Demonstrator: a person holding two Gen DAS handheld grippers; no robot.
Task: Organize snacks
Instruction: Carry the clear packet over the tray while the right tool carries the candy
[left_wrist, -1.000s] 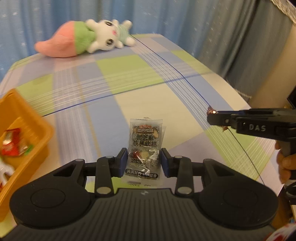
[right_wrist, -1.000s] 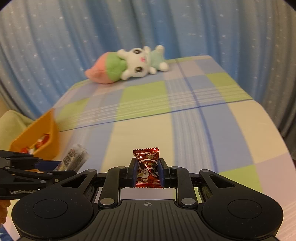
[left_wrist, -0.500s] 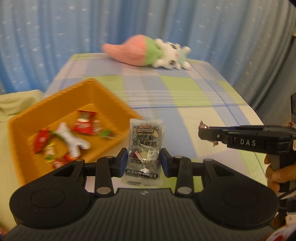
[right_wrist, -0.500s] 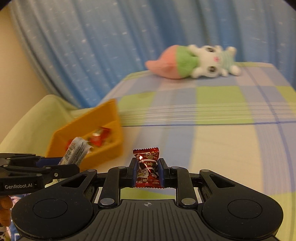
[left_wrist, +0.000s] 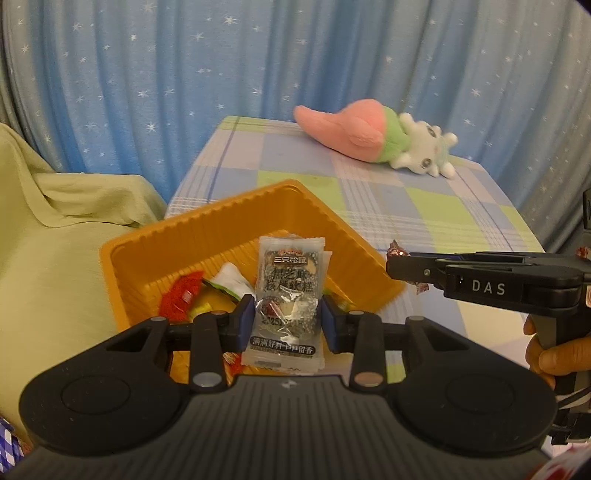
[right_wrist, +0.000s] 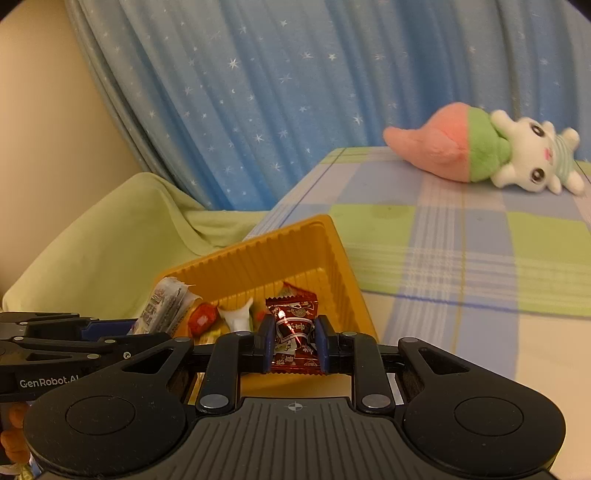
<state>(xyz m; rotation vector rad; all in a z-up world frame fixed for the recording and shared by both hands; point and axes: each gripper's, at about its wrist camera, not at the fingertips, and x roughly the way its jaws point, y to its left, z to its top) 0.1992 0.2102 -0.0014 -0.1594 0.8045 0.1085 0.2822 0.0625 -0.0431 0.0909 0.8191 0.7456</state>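
Snack packet (left_wrist: 286, 295): Chinese print; right gripper (left_wrist: 397, 264) marked "DAS".

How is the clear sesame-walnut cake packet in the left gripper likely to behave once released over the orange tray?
The clear snack packet stands upright between the left gripper pads, so its contents probably stiffen it. Its crinkled film looks light and slippery; it should drop flat into the orange tray without rolling.

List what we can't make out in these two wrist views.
- Snacks in the orange tray: left gripper and its clear packet cover several.
- Right gripper view: its red candy hides tray contents.
- Person's hand: cut off by right edge.
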